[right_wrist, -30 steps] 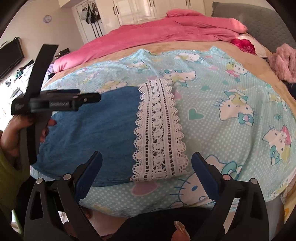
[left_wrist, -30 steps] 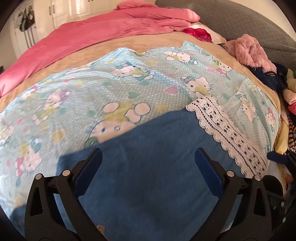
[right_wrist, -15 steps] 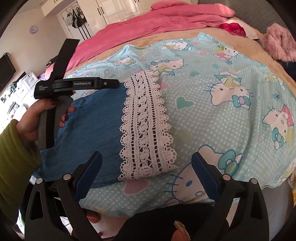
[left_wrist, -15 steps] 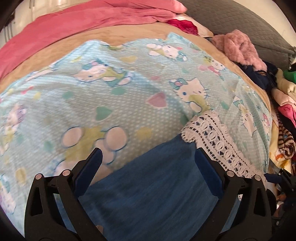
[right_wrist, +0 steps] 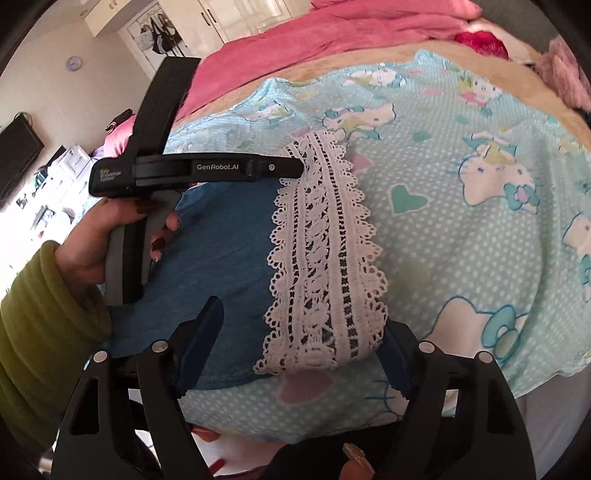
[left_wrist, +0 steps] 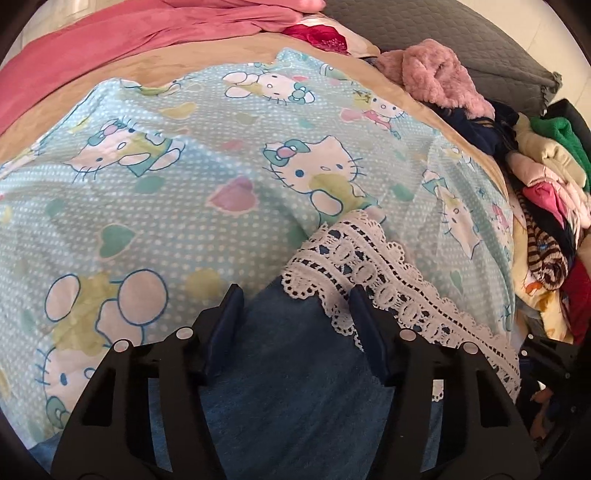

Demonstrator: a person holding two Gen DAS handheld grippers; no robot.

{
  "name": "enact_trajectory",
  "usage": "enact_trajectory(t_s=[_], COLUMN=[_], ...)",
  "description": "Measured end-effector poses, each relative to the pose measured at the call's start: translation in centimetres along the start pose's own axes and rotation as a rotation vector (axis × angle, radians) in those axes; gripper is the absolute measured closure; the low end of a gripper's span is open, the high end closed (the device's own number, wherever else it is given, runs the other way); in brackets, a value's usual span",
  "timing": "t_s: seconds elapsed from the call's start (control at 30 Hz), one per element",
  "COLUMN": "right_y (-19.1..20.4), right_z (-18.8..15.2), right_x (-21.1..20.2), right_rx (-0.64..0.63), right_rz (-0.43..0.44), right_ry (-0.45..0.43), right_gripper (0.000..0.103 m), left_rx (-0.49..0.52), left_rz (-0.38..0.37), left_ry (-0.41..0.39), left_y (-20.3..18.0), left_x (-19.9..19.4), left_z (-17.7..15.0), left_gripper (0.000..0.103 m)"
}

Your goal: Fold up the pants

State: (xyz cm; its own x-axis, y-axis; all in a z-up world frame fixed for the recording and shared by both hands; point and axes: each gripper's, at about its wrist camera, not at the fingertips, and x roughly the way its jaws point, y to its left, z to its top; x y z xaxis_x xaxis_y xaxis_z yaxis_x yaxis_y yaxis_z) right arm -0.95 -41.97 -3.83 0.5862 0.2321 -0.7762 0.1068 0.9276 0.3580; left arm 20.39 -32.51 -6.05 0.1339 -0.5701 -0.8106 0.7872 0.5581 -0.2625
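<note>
The left gripper (left_wrist: 295,317) hangs low over the blue pants (left_wrist: 295,398), its two fingers narrowed but with a clear gap between them, one tip over the denim near the far edge and the other over the scalloped inner border of the white lace hem (left_wrist: 373,273); whether the tips touch the cloth cannot be told. In the right wrist view this gripper (right_wrist: 295,168) shows side-on, held by the left hand (right_wrist: 110,236) in a green sleeve, its tip at the far end of the lace. The pants (right_wrist: 225,251) lie flat near the front edge of the bed, on a pale blue cartoon-cat sheet (right_wrist: 461,229), with the lace hem (right_wrist: 325,254) running as a band across their right end. The right gripper (right_wrist: 303,332) is spread wide at the near edge of the pants, its left finger over denim and its right finger just past the lace, nothing pinched. Further right in the left wrist view, a pile of mixed clothes (left_wrist: 546,206) sits at the bed's side, with a fuzzy pink garment (left_wrist: 439,74) behind it and a pink blanket (left_wrist: 147,33) along the far side.
</note>
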Motion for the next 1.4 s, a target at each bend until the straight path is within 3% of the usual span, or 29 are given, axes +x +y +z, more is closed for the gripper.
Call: enact_trajectory(t_s=[0.17,0.23,0.3,0.37,0.47,0.73,1.0,1.3,1.4], right_y=[0.1,0.1,-0.3,-0.6,-0.8,0.1,6.5,14.8,17.4], right_z=[0.6,0.6,0.6,0.6,0.5,0.7,1.5,2.1,1.0], right_x=[1.0,0.9,0.5,0.4,0.3,-1.1,-3.5,-0.7,1.0], right_rx=[0.016,0.020,0.042,0.059,0.072,0.046,-0.163,-0.362,-0.437], right_rz=[-0.012,-0.004,0.011,0.022,0.064,0.176,0.218,0.234,0.227], right_ry=[0.028,0.021,0.001,-0.007,-0.011,-0.088,-0.175,-0.118,-0.078], right_gripper=[0.024,0.026,0.038,0.060,0.075,0.079,0.079,0.079,0.079], left_rx=[-0.007,-0.014,-0.034,-0.041,-0.046,-0.065,-0.097,-0.208,-0.293], left_rz=[0.004,0.009,-0.014,-0.023,-0.030,-0.062,-0.078,0.004,0.046], left_ry=[-0.004,-0.008,-0.019,-0.030,-0.035,-0.107,-0.230,-0.285,-0.294], left_y=[-0.1,-0.2,-0.3,-0.4,-0.4,-0.2,1.5,6.0,7.8], left_x=[0.3,0.3,0.1,-0.2,-0.3,-2.8,-9.4,-14.5,-16.1], left_z=[0.0,0.0,-0.1,-0.4,-0.6,-0.8,-2.1,-6.4,-8.6], left_gripper=[0.047,0.053,0.070,0.078,0.086,0.088,0.088,0.085,0.084])
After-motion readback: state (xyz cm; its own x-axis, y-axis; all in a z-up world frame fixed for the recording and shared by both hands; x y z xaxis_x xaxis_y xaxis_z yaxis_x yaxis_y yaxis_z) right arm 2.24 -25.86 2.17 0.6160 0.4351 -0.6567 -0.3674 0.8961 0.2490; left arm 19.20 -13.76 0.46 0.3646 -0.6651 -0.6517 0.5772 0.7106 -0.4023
